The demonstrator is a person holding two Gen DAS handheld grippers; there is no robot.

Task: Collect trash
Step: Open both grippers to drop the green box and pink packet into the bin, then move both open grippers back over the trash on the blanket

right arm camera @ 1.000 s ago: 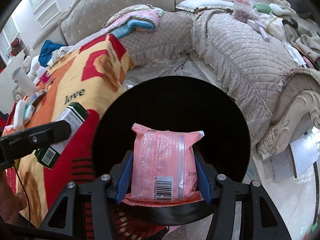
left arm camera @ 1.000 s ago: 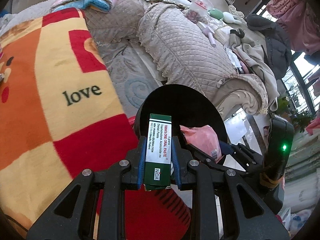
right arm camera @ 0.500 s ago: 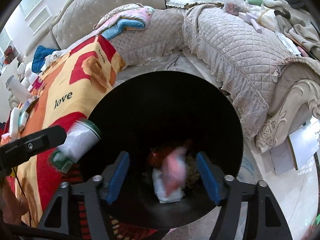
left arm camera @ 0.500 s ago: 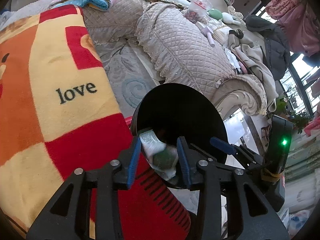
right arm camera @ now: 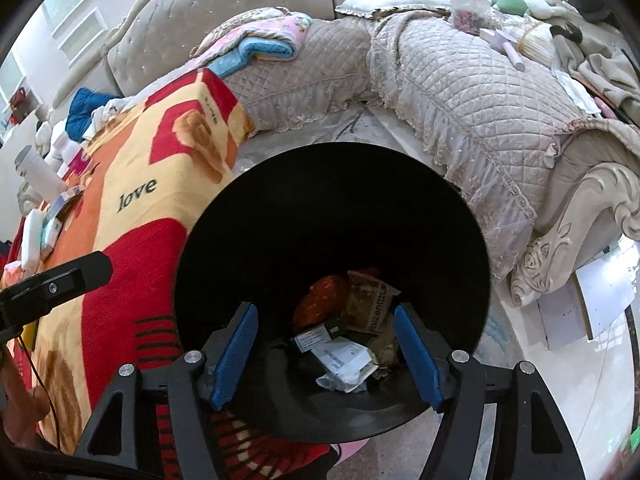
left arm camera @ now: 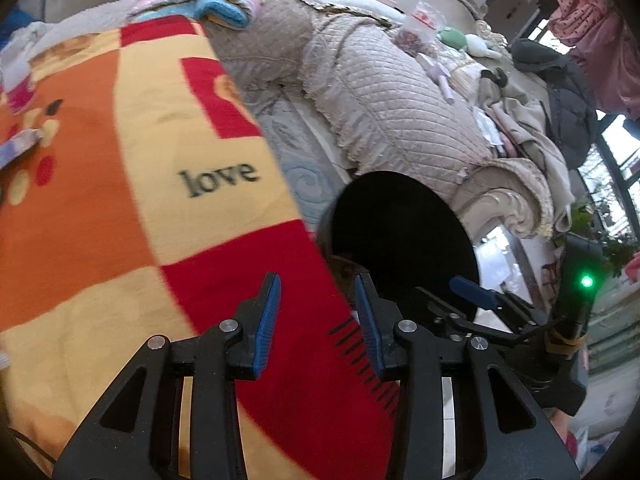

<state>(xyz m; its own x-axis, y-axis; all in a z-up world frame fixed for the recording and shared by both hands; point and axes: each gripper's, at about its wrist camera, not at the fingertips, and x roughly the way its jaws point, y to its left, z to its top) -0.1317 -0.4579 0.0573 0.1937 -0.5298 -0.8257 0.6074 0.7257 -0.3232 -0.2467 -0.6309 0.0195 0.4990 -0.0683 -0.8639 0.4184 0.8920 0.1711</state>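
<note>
A round black trash bin (right arm camera: 280,208) stands on the floor beside the blanket-covered table; it also shows in the left wrist view (left arm camera: 404,216). At its bottom lies trash (right arm camera: 344,336): a green-and-white box, white wrappers, an orange packet and a brown packet. My right gripper (right arm camera: 326,354) is open and empty, just above the bin's near rim. My left gripper (left arm camera: 316,314) is open and empty, over the blanket's red patch at the bin's left edge. Its finger (right arm camera: 56,284) shows at left in the right wrist view.
An orange, yellow and red "love" blanket (left arm camera: 132,168) covers the table, with small bottles and packets (right arm camera: 44,208) at its far end. A quilted beige sofa (right arm camera: 460,80) with clothes and clutter curves behind the bin. Papers (right arm camera: 592,300) lie on the floor at right.
Both grippers opened. The green-and-white box fell from the left one and the pink packet from the right one into the bin. The left gripper then shifted left over the blanket.
</note>
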